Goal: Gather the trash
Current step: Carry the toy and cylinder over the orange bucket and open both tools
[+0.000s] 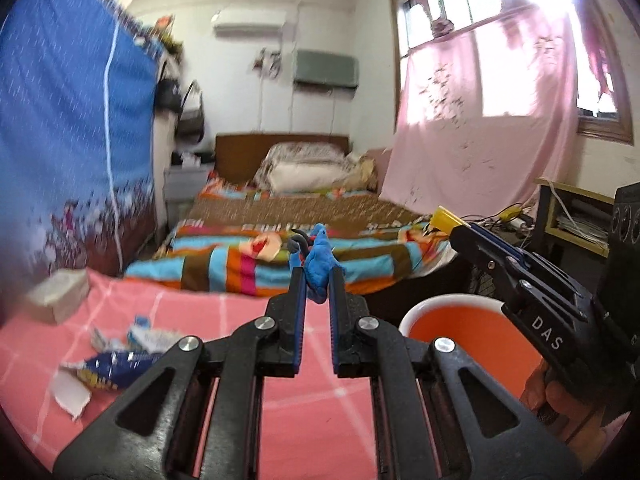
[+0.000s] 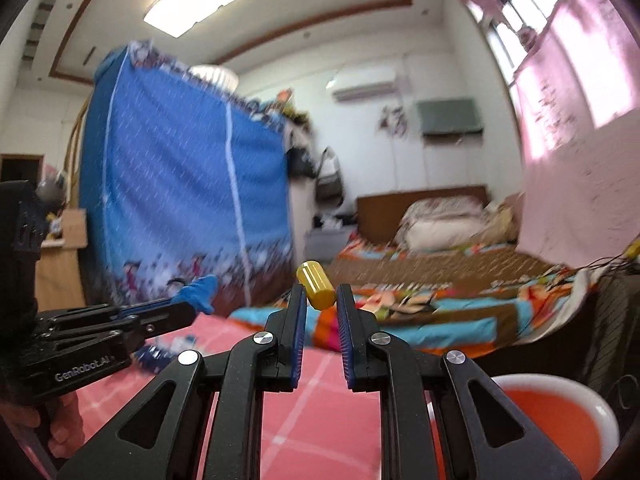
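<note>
Left wrist view: the left tongs (image 1: 317, 280) are pinched narrow on a crumpled blue rubbery scrap (image 1: 320, 266) at their tips. Crinkly foil wrappers (image 1: 114, 364) lie down-left of them on the pink checked bench (image 1: 296, 400); a round orange bin (image 1: 472, 338) with a white rim sits just right.

Right wrist view: the right tongs (image 2: 322, 300) clamp a smooth yellow plastic cylinder (image 2: 316, 285), tilted. The bin is low-right of them, the left tongs off to the left.

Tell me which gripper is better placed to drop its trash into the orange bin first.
Probably the right gripper: it holds the small yellow plastic cap, and the orange bin with white rim sits on its side. The left gripper, holding crumpled blue trash, is farther over.
</note>
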